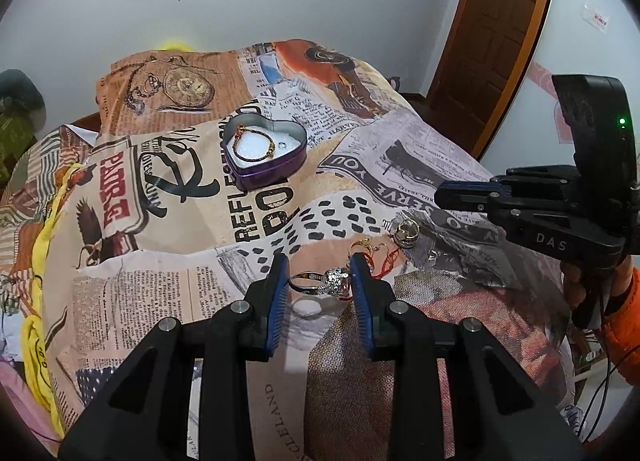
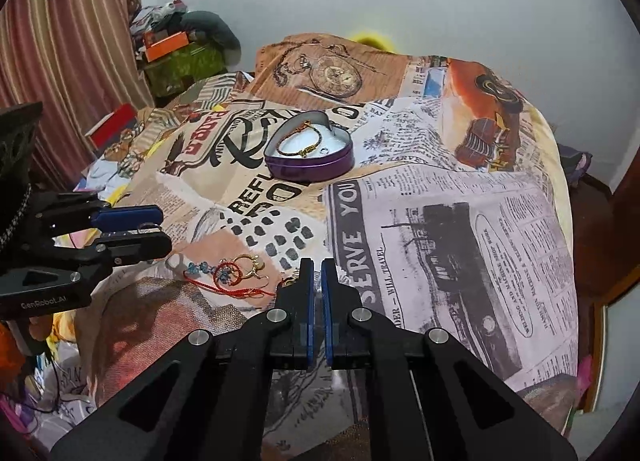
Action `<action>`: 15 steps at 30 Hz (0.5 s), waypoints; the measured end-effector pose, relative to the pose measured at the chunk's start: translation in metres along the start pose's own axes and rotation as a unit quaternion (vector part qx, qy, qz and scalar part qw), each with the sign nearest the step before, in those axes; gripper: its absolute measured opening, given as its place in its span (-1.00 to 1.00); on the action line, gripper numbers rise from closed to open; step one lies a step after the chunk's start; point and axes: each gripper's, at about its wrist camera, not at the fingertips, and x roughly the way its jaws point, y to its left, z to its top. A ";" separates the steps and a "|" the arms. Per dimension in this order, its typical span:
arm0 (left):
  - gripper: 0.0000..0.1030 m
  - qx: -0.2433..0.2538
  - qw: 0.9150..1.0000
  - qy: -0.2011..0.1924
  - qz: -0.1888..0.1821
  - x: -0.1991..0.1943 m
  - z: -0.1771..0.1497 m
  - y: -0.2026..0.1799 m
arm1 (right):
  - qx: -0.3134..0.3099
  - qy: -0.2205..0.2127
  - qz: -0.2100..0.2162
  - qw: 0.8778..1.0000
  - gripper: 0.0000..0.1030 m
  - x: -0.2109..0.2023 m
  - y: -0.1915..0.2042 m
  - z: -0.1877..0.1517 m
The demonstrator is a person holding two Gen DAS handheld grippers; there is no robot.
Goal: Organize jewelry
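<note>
Jewelry is lying in two places on the printed bedspread (image 1: 160,281): some already in the heart-shaped tin (image 1: 266,173) toward the far middle of the bed, the rest loose near our edge. We are holding a silver ring (image 1: 320,281) between the blue pads of our left gripper (image 1: 320,275); the jaws are standing fairly wide with the ring spanning the gap, its stone cluster touching the right pad and its band meeting the left one. In the right wrist view the ring seems to be poking out between the left gripper's fingers, so we are judging it lifted off the cloth, though we cannot be sure.

Our right gripper (image 2: 316,273) is hovering over the near edge with its pads drawn almost together and nothing between them.

Inside the tin we are seeing a dark bracelet (image 1: 256,143) with gold fittings on the white lining, plus one small pale piece we cannot identify. So the sorting is partly done. Left on the bedspread near our edge are a red cord charm (image 2: 236,281), gold earrings (image 2: 248,263) tangled with it, and a round gold piece (image 1: 406,233) just beyond them.

We are judging the step in hand to be carrying the ring to the tin; afterwards the loose cluster is waiting, and the thin cord may be snagging the earrings when lifted.
</note>
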 end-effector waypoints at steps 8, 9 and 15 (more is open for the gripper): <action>-0.41 -0.004 1.000 -0.002 0.008 -0.008 -0.008 0.006 | 0.003 0.041 0.047 0.998 -0.64 0.014 0.018 -0.003; -0.41 -0.005 1.000 -0.001 0.009 -0.008 -0.009 0.007 | -0.002 0.042 0.047 0.998 -0.57 0.016 0.023 -0.003; -0.41 -0.008 1.000 0.002 0.014 -0.010 -0.018 0.014 | -0.031 0.053 0.074 0.995 -0.23 0.024 0.048 0.003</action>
